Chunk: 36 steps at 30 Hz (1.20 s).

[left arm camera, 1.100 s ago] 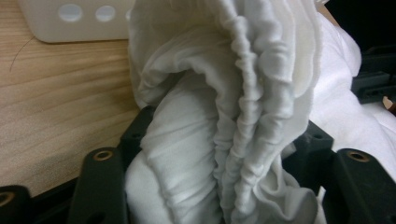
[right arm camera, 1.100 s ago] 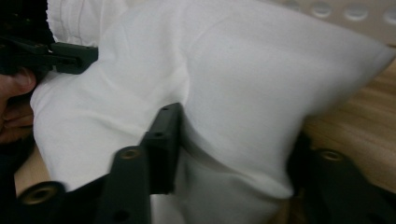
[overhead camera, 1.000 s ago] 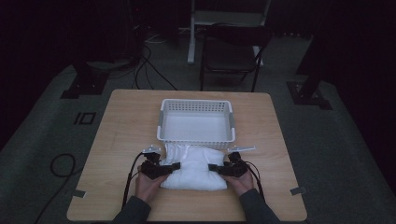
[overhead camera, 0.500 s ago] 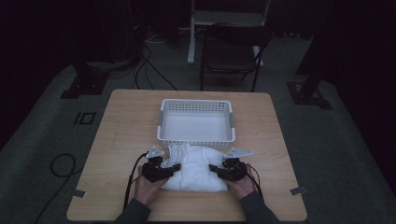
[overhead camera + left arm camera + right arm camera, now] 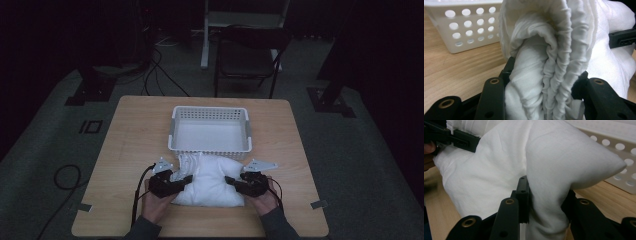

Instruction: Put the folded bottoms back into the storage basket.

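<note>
Where the wooden table (image 5: pixel 125 150) carries its load, the landmark item is a white perforated basket (image 5: pixel 210 128), standing toward the table's far half, open side up.

Item one: white pillow (image 5: pixel 210 181), soft and plump. It lies just on the person's side of the basket, its far edge close against the basket's near wall; whether the two touch cannot be told from the high view. One end shows gathered, ruffled seams (image 5: pixel 554 62); the other end pulls up into a smooth rounded corner (image 5: pixel 599 162).

Item two: left gripper (image 5: pixel 181 181), black, held in the person's left hand (image 5: pixel 154 206), on the near-left side of the basket. Its jaws are clamped on the pillow's ruffled end, the fabric bunched tight between them. Those jaws have just been closing, with the pillow between them.

Item three: right gripper (image 5: pixel 232 182), black, held in the person's right hand (image 5: pixel 265 202), on the near-right side of the basket. Its jaws pinch the pillow's smooth end, cloth pressed in a fold between the pads. These jaws too have just been closing on the pillow.

Item four: black chair (image 5: pixel 250 55), on the floor beyond the basket, past the table's far edge.
</note>
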{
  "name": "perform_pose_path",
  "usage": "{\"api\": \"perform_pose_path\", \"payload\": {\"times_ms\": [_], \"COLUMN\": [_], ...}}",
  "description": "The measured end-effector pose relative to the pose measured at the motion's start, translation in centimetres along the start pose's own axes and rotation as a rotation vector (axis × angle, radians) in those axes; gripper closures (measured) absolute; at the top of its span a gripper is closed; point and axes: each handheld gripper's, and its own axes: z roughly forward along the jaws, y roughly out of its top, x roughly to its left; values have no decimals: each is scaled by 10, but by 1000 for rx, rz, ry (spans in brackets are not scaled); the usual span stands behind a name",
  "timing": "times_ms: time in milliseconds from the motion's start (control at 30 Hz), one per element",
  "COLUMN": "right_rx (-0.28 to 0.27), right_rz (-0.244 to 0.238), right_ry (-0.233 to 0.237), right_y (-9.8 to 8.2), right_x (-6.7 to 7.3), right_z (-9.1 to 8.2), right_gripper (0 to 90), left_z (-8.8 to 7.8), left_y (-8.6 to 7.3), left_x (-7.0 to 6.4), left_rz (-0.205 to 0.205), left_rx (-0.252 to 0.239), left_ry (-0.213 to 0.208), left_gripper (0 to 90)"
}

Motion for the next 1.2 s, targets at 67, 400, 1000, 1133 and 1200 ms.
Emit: {"api": "perform_pose_path", "payload": {"times_ms": [67,400,1000,1133,1200], "right_rx": [-7,-41,-101,-114,-116], "right_rz": [-5,-24,-74,-69,-76], "right_ry": [1,-9,-34,-42,-47], "right_y": [1,12,47,57,61], "right_x": [2,7,18,17,17], "right_z": [-2,-17,-35,-38,-40], "right_gripper": [696,696,697,698,698], "left_z": [-3,-14,-38,-40,-41], "left_y": [1,15,46,54,58], "left_x": [-2,-11,-15,-15,-14], "left_rz": [2,26,79,84,79], "left_rx": [-8,-34,-106,-127,-135], "left_ry": [-1,8,25,24,16], "left_gripper": [538,538,538,538,538]}}
